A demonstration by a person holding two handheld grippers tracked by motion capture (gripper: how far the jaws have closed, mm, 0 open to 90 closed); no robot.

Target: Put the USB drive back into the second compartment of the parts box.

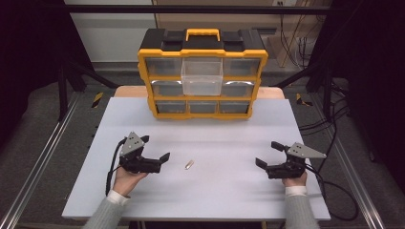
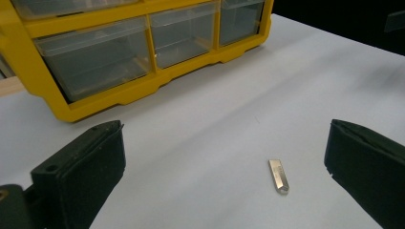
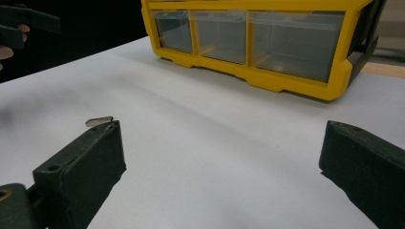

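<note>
We see the small, flat, apparently metal piece (image 1: pixel 189 164) lying just right of our nearer, wide-open left hand-held gripper (image 1: pixel 159 148), pointing away.

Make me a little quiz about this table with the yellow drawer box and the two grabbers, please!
1. True or false: the left gripper is holding the small metal piece.
2. Which drawer of the yellow organizer sticks out: A top middle, B bottom left, C bottom right?
3. Fill in: the metal piece lies closer to the ___ gripper than to the right gripper.

Key: 1 false, it lies loose on the white table. 2 A. 3 left.
</note>
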